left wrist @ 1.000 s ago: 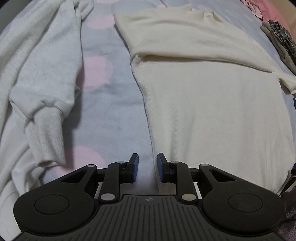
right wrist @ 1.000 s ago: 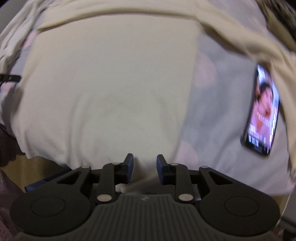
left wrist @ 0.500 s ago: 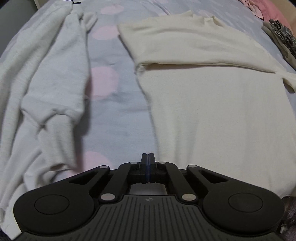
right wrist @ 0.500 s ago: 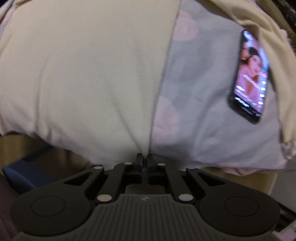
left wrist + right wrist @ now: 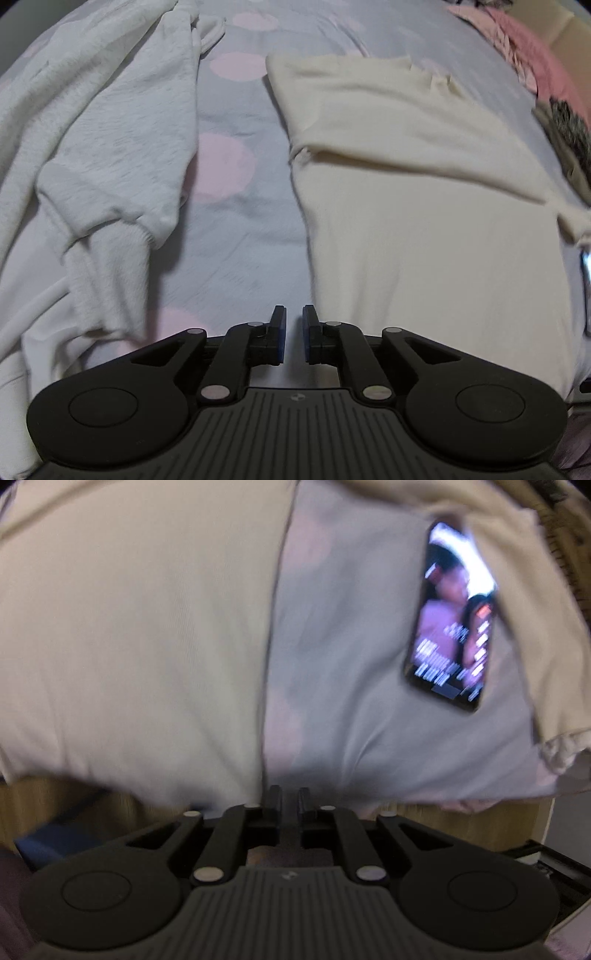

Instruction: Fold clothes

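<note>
A cream long-sleeved top (image 5: 424, 229) lies flat on the bed, one sleeve folded across its chest. My left gripper (image 5: 294, 334) is open by a narrow gap and empty, over the sheet just left of the top's lower left corner. In the right wrist view the same top (image 5: 129, 646) fills the left half. My right gripper (image 5: 289, 805) is open by a narrow gap and empty, at the bed's front edge by the top's lower right corner. The right view is blurred.
A white sweater (image 5: 103, 147) lies crumpled on the left of the grey, pink-dotted sheet (image 5: 236, 206). A lit phone (image 5: 454, 624) lies on the sheet right of the top. Pink and dark clothes (image 5: 546, 74) sit at the far right. The wooden bed frame (image 5: 461, 823) shows below the sheet.
Both grippers were open a second ago, shut half a second ago, and have opened slightly again. Both have shifted a little along the top's lower edge.
</note>
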`<state>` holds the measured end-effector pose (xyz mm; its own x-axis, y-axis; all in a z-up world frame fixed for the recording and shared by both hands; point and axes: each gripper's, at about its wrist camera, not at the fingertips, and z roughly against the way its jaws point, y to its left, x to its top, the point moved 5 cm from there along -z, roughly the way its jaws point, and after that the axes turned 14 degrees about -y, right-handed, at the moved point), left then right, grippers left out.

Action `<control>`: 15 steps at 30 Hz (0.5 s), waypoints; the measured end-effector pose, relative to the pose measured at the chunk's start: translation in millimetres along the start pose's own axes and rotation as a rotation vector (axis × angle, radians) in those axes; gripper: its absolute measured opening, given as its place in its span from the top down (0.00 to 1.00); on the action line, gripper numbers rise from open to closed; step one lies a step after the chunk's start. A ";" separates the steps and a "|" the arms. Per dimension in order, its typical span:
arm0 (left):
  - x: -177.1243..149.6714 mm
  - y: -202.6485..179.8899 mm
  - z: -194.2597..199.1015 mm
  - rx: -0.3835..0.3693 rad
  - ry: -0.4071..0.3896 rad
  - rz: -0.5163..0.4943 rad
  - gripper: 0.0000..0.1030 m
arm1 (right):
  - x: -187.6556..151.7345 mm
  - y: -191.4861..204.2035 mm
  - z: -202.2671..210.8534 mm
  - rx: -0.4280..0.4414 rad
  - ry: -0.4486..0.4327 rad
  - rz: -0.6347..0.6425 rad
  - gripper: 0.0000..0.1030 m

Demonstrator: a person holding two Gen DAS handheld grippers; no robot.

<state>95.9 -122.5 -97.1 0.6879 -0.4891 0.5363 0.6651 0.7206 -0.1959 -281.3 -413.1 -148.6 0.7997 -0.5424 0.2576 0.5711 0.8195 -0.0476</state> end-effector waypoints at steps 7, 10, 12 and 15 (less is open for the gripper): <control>5.6 -15.5 -17.1 -0.016 -0.003 0.002 0.89 | 55.1 -71.4 30.9 -0.088 -0.174 -0.144 0.73; 7.7 -18.2 -30.8 0.013 0.005 -0.019 0.98 | 43.5 -88.5 34.1 -0.175 -0.257 -0.222 0.71; 9.5 -20.9 -31.3 0.047 0.009 -0.050 0.98 | 45.6 -113.4 39.4 -0.200 -0.299 -0.307 0.70; 11.9 -22.7 -31.4 0.091 0.031 -0.089 0.98 | 47.0 -150.0 45.2 -0.228 -0.350 -0.430 0.66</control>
<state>98.2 -160.1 -112.1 0.6373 -0.5670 0.5219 0.6957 0.7146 -0.0730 -337.7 -553.1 -85.7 0.4016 -0.6915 0.6004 0.8863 0.4586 -0.0647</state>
